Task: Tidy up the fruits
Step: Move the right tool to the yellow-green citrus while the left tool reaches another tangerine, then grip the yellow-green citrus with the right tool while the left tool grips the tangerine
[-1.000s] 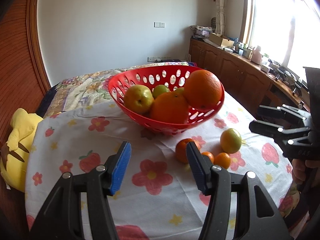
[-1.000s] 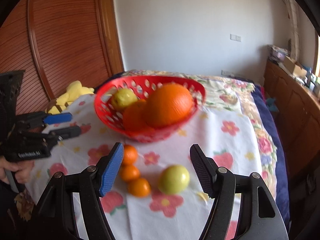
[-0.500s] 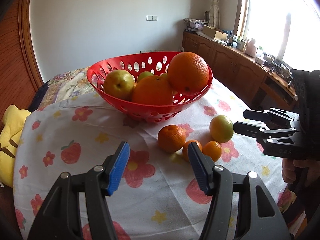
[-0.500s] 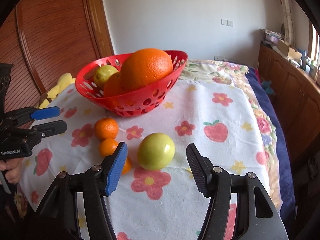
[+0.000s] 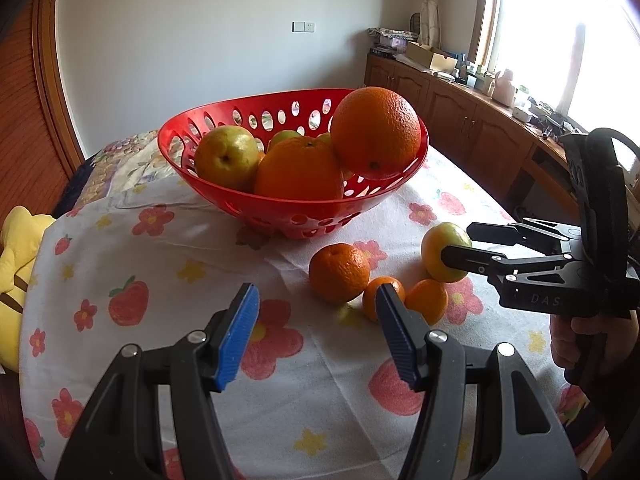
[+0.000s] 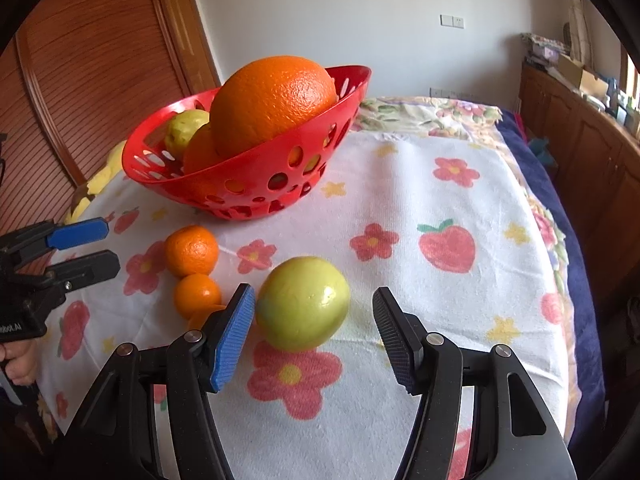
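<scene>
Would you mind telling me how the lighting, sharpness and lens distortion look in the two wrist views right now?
Left wrist view: the window is blown out to white, yet the red basket and loose oranges stay sharp; the wall edges bow from the fisheye. Right wrist view: evenly lit with no glare, the green fruit crisp with a small highlight, and the wooden door curves strongly at the frame edge.

Right gripper point(image 6: 314, 318) jaws, just narrowed, flank green fruit point(image 6: 303, 303), not gripping.
</scene>
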Demonstrator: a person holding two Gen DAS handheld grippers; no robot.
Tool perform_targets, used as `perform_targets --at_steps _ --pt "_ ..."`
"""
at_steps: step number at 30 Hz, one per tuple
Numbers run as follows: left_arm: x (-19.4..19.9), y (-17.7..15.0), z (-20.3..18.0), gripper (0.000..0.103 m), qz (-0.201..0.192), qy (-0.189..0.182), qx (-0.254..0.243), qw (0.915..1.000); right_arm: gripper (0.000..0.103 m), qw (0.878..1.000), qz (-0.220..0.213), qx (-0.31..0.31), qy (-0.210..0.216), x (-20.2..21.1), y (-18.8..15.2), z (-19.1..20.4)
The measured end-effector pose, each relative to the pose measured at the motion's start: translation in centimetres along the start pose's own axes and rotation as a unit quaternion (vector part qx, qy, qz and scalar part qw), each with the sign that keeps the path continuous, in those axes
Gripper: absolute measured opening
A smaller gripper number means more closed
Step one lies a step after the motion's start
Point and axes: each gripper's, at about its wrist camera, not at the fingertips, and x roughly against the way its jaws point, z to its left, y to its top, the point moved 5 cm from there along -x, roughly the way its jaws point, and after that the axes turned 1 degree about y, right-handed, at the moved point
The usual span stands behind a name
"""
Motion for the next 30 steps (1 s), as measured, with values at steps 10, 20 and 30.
perform_targets --at_steps 10,20,30 --pt "-0.9 0.2 -0.2 0.061 0.007 -0.002 0.002 1.0 0.063 1.0 0.014 -0.006 0.018 -1.2 0.0 0.7" --pt "-2.9 0.9 -0.5 0.061 0.021 -0.01 0.012 0.9997 0.053 1.0 0.01 -0.007 0.028 -1.2 -0.4 1.0" --pt "-4.6 1.6 -1.1 0.061 0.03 -0.016 0.013 0.9993 0.053 1.0 -0.006 0.001 -0.003 1.6 -1.7 -0.1"
